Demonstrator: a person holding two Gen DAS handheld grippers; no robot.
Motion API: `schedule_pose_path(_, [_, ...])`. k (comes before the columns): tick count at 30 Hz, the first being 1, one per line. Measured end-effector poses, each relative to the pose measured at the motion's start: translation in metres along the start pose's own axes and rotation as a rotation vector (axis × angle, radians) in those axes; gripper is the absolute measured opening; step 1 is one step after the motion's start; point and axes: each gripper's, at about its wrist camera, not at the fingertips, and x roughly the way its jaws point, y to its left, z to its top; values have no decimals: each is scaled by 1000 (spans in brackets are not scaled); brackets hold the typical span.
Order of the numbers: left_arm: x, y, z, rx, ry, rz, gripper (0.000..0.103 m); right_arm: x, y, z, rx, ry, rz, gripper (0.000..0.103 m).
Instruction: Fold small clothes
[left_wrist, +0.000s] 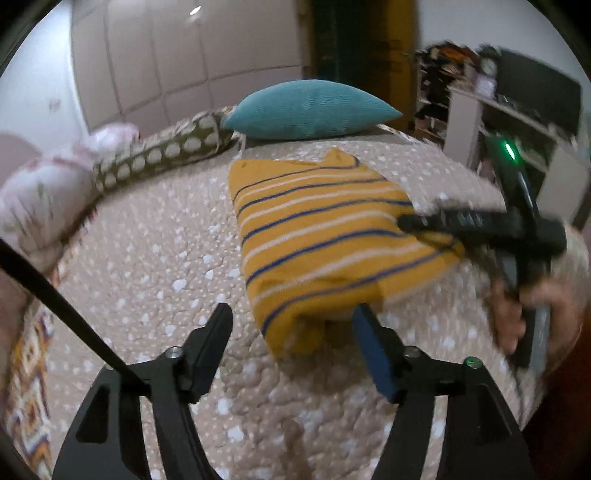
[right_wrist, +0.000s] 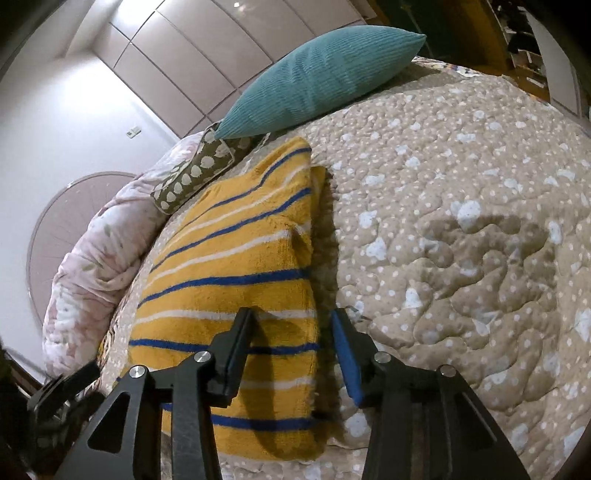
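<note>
Left wrist view shows the folded yellow striped garment (left_wrist: 317, 240) lying on the beige quilted bedspread (left_wrist: 155, 266), in front of the teal pillow (left_wrist: 310, 110). Nearest the garment's front corner, the left gripper (left_wrist: 291, 321) stands spread, gripping nothing. Right gripper (right_wrist: 291, 325) hangs spread over the garment's right edge, unclamped.
</note>
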Motion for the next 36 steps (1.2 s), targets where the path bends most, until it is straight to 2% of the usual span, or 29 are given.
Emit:
schedule_pose_path(2, [6, -8, -5, 47, 11, 21, 67, 0, 3, -1, -9, -8, -16, 50])
schedule_pose_path(5, [25, -15, -9, 93, 20, 93, 66, 1, 3, -1, -15, -15, -25, 51])
schedule_pose_path(6, [32, -13, -8, 98, 35, 129, 63, 1, 3, -1, -15, -15, -25, 51])
schedule_pose_path(7, [38, -7, -7, 95, 46, 176, 54, 1, 3, -2, -14, -15, -25, 51])
schedule_pose_path(11, [41, 23, -1, 19, 54, 175, 54, 3, 3, -1, -16, -10, -17, 54])
schedule_pose_path(13, [39, 24, -4, 64, 44, 202, 54, 4, 6, -1, -29, -4, -19, 59])
schedule_pose_path(17, [37, 19, -17, 119, 59, 229, 54, 5, 8, -1, -45, -2, -30, 60])
schedule_pose_path(19, [33, 20, -22, 115, 68, 218, 54, 5, 7, 0, -39, -1, -25, 60])
schedule_pose_path(21, [21, 20, -25, 99, 75, 174, 54, 2, 5, 1, -28, -3, -33, 60])
schedule_pose_path(24, [-6, 24, -21, 69, 40, 86, 54, -19, 13, 0, -32, -91, -140, 61])
schedule_pose_path(26, [-17, 27, -11, 41, 6, 54, 54, -35, 27, 0, -63, -155, -112, 59])
schedule_pose_path(28, [-14, 32, 2, -4, -12, 47, 54, -45, 44, -1, -103, -189, -61, 47])
schedule_pose_path(31, [8, 41, 20, -99, -2, 17, 54, -36, 63, -7, -149, -131, 47, 38])
schedule_pose_path(34, [43, 42, 25, -167, 57, -10, 54, -8, 63, -18, -183, -43, -5, 34])
schedule_pose_path(36, [67, 39, 15, -205, 138, -27, 54, 5, 56, -21, -189, 24, -38, 31])
